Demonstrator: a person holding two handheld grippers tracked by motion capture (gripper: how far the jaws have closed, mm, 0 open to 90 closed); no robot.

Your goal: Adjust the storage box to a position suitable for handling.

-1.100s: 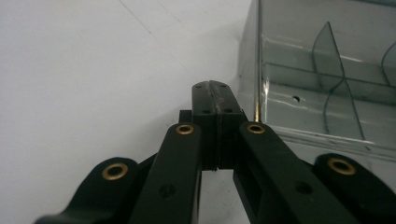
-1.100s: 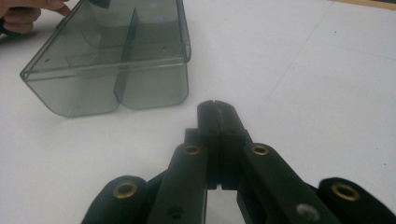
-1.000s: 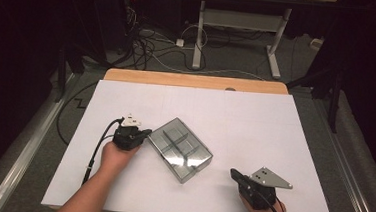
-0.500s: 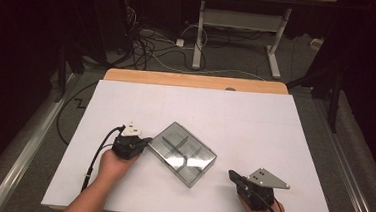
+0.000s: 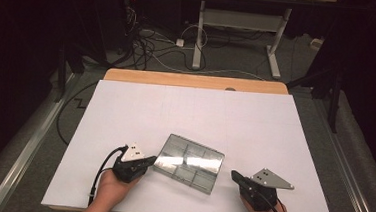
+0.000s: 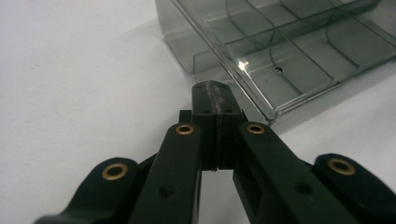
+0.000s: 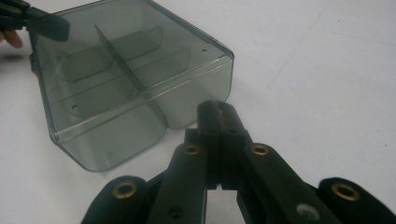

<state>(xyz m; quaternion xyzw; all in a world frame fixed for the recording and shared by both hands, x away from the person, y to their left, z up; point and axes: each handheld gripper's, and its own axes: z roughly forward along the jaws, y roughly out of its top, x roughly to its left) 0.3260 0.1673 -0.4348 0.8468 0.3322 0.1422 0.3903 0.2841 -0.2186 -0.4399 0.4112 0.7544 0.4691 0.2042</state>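
Observation:
A clear grey plastic organizer box (image 5: pixel 189 162) with inner dividers and a shut lid lies near the front of the white table top (image 5: pixel 195 116). My left gripper (image 5: pixel 148 160) is shut, with nothing in its jaws, and its tip sits at the box's left edge. The left gripper view has that tip (image 6: pixel 216 94) right beside the box's near corner (image 6: pixel 280 70). My right gripper (image 5: pixel 234 176) is shut and empty too, a little to the right of the box. Its tip (image 7: pixel 216 112) points at the box's near wall (image 7: pixel 135 84); the left gripper (image 7: pixel 44 23) appears at the far side.
The white sheet covers a wooden table whose far edge (image 5: pixel 193 80) shows. Beyond it on the dark floor lie cables (image 5: pixel 150 43) and the legs of a white stand (image 5: pixel 237 24). A metal rail (image 5: pixel 28 140) runs along the table's left side.
My left gripper has moved toward the front of the table, staying at the box's left edge. The box has shifted and turned so it lies flatter and nearer the right gripper, which has not moved.

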